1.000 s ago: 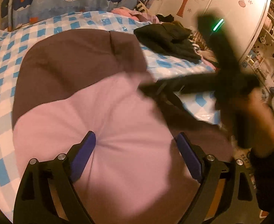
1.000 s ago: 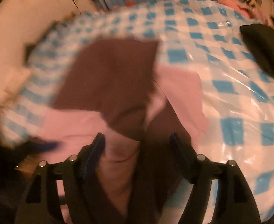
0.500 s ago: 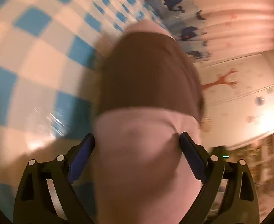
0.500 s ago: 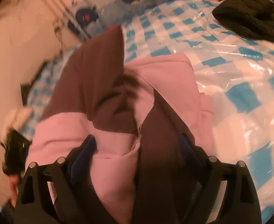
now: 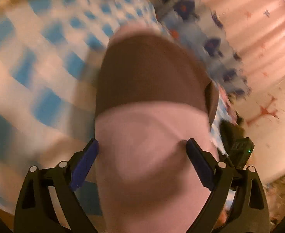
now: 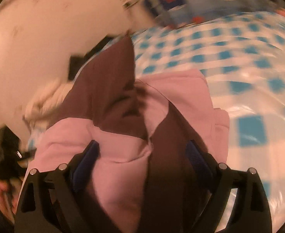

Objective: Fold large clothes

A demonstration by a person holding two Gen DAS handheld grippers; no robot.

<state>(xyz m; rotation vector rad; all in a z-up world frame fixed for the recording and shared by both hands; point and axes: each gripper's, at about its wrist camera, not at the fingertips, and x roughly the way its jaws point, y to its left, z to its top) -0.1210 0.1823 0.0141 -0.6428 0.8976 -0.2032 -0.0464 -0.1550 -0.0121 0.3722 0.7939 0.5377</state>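
A folded pink and brown garment [image 5: 152, 145] fills the gap of my left gripper [image 5: 141, 161]. Both blue pads press into its sides and the fabric puckers at the right pad; its brown end reaches away over the checked bed sheet [image 5: 45, 101]. In the right wrist view the same garment [image 6: 121, 155] is bunched between the wide-set jaws of my right gripper [image 6: 140, 159], with cloth spilling past both fingers. The right gripper [image 5: 239, 151] shows beside the bundle with a green light. The left gripper [image 6: 6, 151] is a dark blur at the left edge, above a hand [image 6: 3, 192].
The blue and white checked sheet [image 6: 249, 77] spreads to the right of the bundle. A whale-print curtain [image 5: 210, 44] hangs behind the bed. A pale wall [image 6: 45, 29] stands close on the left. Dark clothes [image 5: 229, 128] lie beyond the garment.
The garment lay spread flat on the bed; now it is a narrow bundle caught between both pairs of jaws. Both views have swung sideways, the left one rolling. The right jaws stand wider.
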